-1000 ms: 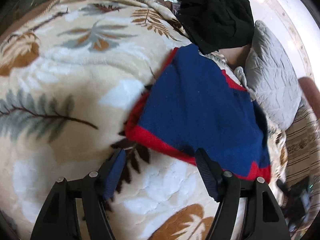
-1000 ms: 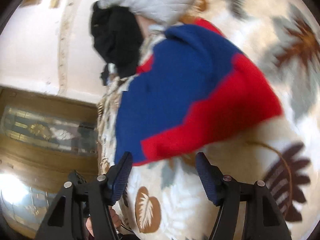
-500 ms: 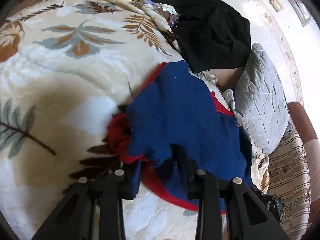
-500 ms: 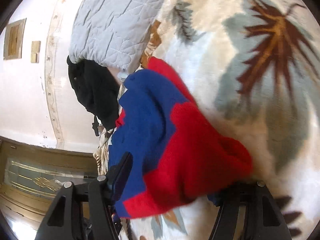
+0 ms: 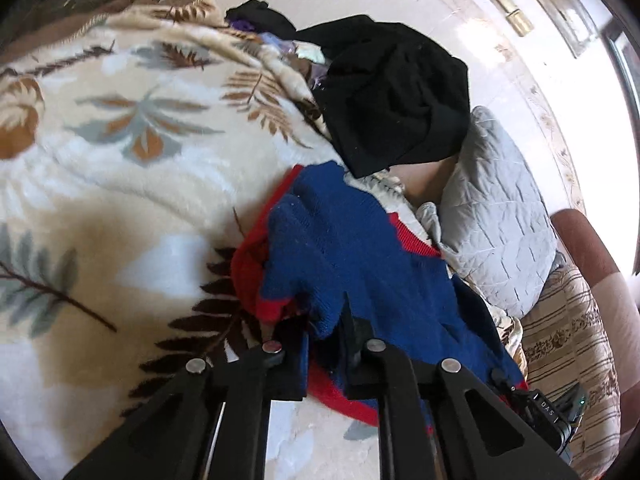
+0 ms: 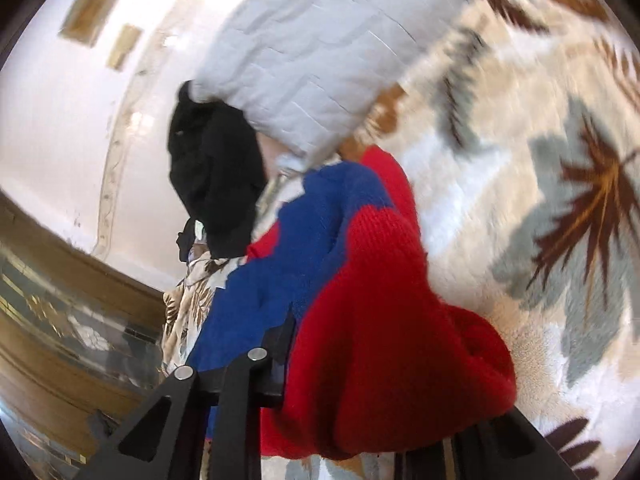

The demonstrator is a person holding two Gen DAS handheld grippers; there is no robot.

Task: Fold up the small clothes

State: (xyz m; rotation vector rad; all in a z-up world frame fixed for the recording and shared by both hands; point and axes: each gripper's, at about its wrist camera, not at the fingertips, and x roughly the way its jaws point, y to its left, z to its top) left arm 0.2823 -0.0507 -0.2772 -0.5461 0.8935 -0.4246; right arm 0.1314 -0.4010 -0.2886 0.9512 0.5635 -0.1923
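Blue-and-red knitted sweater (image 5: 360, 264) now pinched at near hem: left tongs (image 5: 326, 344) clamped tight, right tongs (image 6: 360, 380) closing on bunched red knit; a second ago both gaped. Lies on leaf-print fleece blanket (image 5: 120, 160); fold can start.

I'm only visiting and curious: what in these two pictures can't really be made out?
- Right gripper: its far finger, right wrist view, buried under the red and blue sweater; its jaws are closing on that knit.
- Left gripper: pad faces, left wrist view, covered by bunched knit.
- Things behind the black garment: too small.
- Leaf-print blanket: blurred.
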